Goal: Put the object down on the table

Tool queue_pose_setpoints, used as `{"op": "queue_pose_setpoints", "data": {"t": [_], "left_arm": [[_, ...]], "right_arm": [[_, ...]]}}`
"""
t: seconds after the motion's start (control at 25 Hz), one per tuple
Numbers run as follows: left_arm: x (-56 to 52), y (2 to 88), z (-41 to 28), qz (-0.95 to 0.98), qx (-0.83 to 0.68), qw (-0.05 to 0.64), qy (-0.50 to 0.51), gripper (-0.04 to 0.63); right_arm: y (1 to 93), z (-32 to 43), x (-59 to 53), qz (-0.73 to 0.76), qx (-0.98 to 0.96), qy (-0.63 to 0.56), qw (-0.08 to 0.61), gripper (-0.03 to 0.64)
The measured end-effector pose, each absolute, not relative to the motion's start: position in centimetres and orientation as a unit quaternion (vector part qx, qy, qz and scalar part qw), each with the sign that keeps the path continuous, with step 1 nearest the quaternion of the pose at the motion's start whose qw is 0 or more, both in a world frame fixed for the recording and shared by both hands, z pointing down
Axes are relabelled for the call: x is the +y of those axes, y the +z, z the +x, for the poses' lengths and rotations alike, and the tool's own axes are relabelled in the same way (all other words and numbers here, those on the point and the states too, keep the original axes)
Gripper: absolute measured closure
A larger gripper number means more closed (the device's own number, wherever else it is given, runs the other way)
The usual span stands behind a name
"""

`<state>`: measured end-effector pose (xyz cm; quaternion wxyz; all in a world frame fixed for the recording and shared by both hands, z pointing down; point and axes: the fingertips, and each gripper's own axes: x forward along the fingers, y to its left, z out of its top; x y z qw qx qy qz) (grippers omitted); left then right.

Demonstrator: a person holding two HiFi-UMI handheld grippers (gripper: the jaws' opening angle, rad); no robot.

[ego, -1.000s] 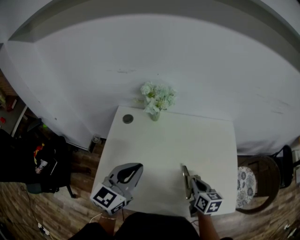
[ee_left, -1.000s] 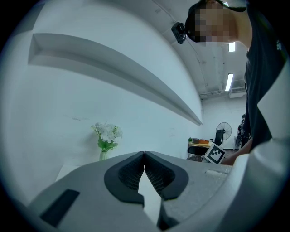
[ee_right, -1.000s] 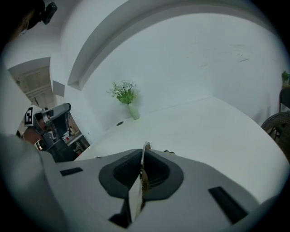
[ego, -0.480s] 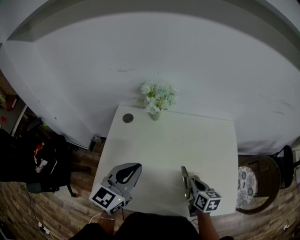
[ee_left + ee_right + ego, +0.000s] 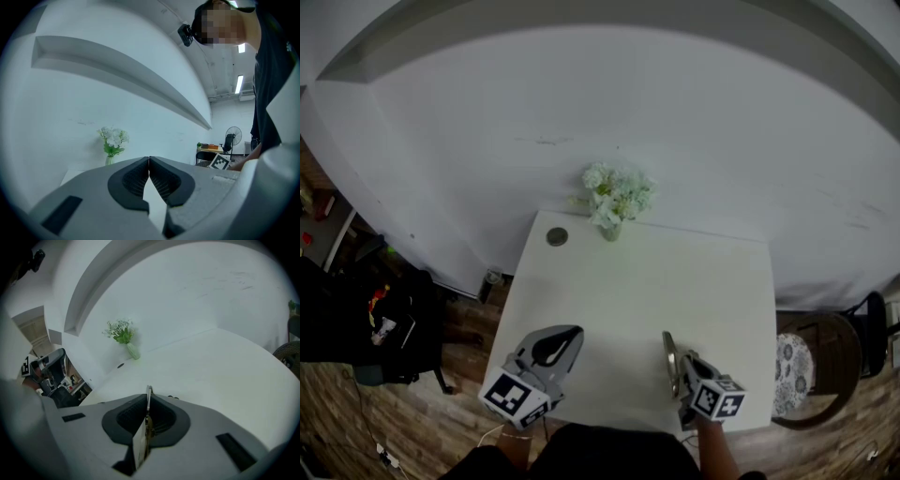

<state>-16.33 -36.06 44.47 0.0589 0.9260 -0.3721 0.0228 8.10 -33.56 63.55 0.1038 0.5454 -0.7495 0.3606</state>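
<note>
A thin flat olive-edged piece [image 5: 671,357] stands on edge between the pads of my right gripper [image 5: 677,371], low over the near right part of the white table [image 5: 647,272]. In the right gripper view the thin piece [image 5: 148,397] sticks up between the dark pads [image 5: 164,420]. That gripper [image 5: 147,414] has its jaws opening, though the pads still touch the piece. My left gripper [image 5: 563,341] hovers over the near left of the table, shut and empty. Its fingertips meet in the left gripper view [image 5: 149,162].
A small vase of white flowers [image 5: 615,197] stands at the table's far edge, with a round dark disc [image 5: 556,237] at the far left corner. A chair [image 5: 814,361] stands right of the table. Dark bags [image 5: 370,328] lie on the floor at left.
The right gripper's marker cube has shifted slightly to the right. The left gripper and the thin piece stay where they were.
</note>
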Motion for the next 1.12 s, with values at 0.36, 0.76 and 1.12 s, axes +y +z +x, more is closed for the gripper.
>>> {"op": "queue_pose_setpoints", "data": {"t": [0.36,0.76,1.12], "left_arm": [[-35.5,44.4,-16.6,0.925,-0.374,0.057,0.022,0.595],[-34.3,44.2,-17.1,0.923,-0.38,0.059,0.024,0.595],[-33.5,43.9,-16.3,0.927,-0.371,0.049,0.024,0.595]], "right_arm": [[64.1,8.6,-33.7,0.552,-0.741,0.369,0.1,0.589],[64.8,9.2,-33.6,0.565,-0.733,0.361,0.115,0.557],[63.2,11.7,-33.1,0.592,-0.723,0.34,0.106,0.497]]}}
